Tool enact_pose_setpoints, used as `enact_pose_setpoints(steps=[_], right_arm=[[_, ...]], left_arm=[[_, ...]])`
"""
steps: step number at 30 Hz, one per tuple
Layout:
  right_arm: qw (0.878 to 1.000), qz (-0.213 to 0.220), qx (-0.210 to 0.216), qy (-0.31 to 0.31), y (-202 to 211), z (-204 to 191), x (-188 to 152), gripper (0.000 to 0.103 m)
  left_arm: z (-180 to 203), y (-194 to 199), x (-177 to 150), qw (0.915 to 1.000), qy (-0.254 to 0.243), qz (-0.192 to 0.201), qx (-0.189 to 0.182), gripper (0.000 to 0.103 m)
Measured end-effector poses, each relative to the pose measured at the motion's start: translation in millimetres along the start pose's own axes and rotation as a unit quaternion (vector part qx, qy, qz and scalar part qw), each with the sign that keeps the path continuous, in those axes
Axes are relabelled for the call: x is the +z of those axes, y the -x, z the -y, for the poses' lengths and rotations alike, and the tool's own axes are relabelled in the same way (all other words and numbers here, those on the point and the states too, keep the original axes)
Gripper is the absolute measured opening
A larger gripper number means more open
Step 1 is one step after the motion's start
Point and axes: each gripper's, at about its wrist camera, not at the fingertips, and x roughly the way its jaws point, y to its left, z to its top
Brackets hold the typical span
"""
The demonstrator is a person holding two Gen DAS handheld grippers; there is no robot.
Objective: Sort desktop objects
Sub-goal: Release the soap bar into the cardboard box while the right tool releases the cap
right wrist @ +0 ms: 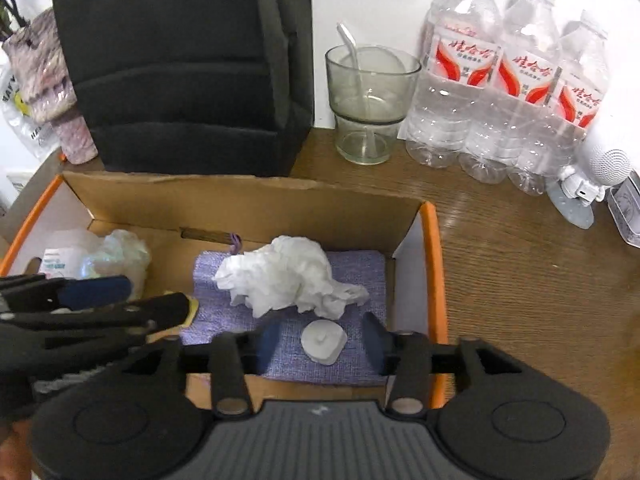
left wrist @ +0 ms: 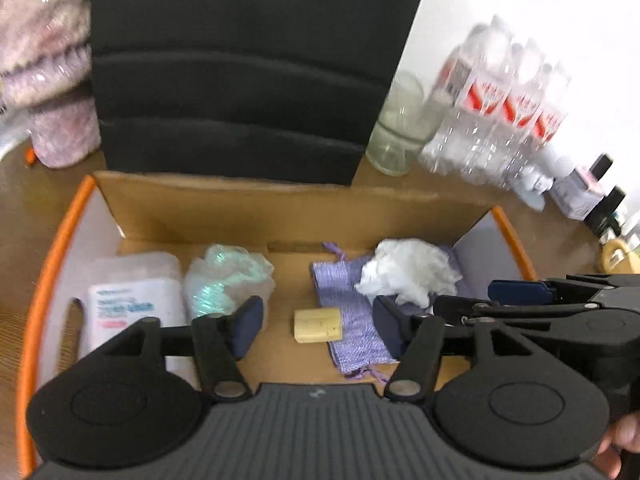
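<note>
A cardboard box with an orange rim (left wrist: 40, 280) holds the sorted items. A pale cork (left wrist: 318, 324) lies on its floor against a purple woven pouch (left wrist: 352, 320). My left gripper (left wrist: 319, 326) hangs open over the box with the cork between its fingertips, and neither pad touches it. In the right wrist view a small round white piece (right wrist: 323, 342) rests on the pouch (right wrist: 360, 268). My right gripper (right wrist: 321, 342) is open around it with gaps on both sides. Crumpled white tissue (right wrist: 284, 276) sits on the pouch just beyond.
The box also holds a crinkled teal plastic bag (left wrist: 224, 280) and a white packet (left wrist: 128, 304). Behind it stand a black backpack (right wrist: 180, 68), a glass with a straw (right wrist: 368, 104) and three water bottles (right wrist: 508, 80). Small bottles (left wrist: 592, 196) line the right of the wooden desk (right wrist: 520, 280).
</note>
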Motion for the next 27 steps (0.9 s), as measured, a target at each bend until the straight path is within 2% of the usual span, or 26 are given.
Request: enact_pose_setpoints(steps=[3,4,6,9,11,15,18,19,20,22,23,24,27], right_arm=[[1.000,-0.001,0.012,-0.016,18.4,3.9,6.6,0.057],[1.000,-0.001,0.019,-0.023,25.5,5.1,8.7,0.059],[0.999,0.002,0.030,-0.035,40.2,6.5,8.6,0.067],[0.999,0.001,0.028,-0.046,62.6,3.9,7.1,0.073],[0.999,0.000,0.027,-0.045,76.5,1.0,4.8,0.074],[0.998,0.024,0.032,-0.044,114.2,-10.2,-3.1,0.078],[0.994,0.077,0.055,-0.051,146.3,-17.6,-15.4,0.080],[0.991,0.108,0.057,-0.055,154.7,-19.7,-23.7,0.080],[0.986,0.149,0.055,-0.052,162.7,-21.7,-35.5,0.083],[0.968,0.243,0.052,-0.036,173.1,-29.2,-67.7,0.086],[0.960,0.274,0.055,-0.024,173.5,-33.0,-83.0,0.088],[0.956,0.288,0.059,-0.016,171.5,-36.9,-95.4,0.088],[0.955,0.287,0.062,-0.035,161.1,-43.3,-118.9,0.087]], left_arm=[[0.0,24.2,6.5,0.9997,-0.011,0.022,0.011,0.073],[0.1,32.8,6.9,0.9991,-0.011,0.035,0.023,0.080],[-0.2,48.3,5.2,0.9973,-0.012,0.053,0.050,0.084],[0.3,67.1,1.3,0.9962,-0.021,0.042,0.074,0.091],[1.5,84.3,-2.1,0.9944,-0.028,0.045,0.092,0.102],[3.7,124.8,-9.9,0.9886,-0.040,0.082,0.120,0.103],[3.5,157.7,-18.5,0.9854,-0.038,0.123,0.112,0.103],[2.5,170.6,-26.4,0.9822,-0.040,0.154,0.101,0.103],[0.9,178.7,-35.5,0.9777,-0.043,0.184,0.092,0.103],[-0.5,189.6,-62.9,0.9623,-0.056,0.250,0.091,0.103],[0.5,189.9,-73.3,0.9568,-0.065,0.266,0.097,0.103],[0.7,188.6,-84.3,0.9532,-0.071,0.274,0.106,0.103],[-1.8,184.2,-110.0,0.9526,-0.076,0.271,0.115,0.103]])
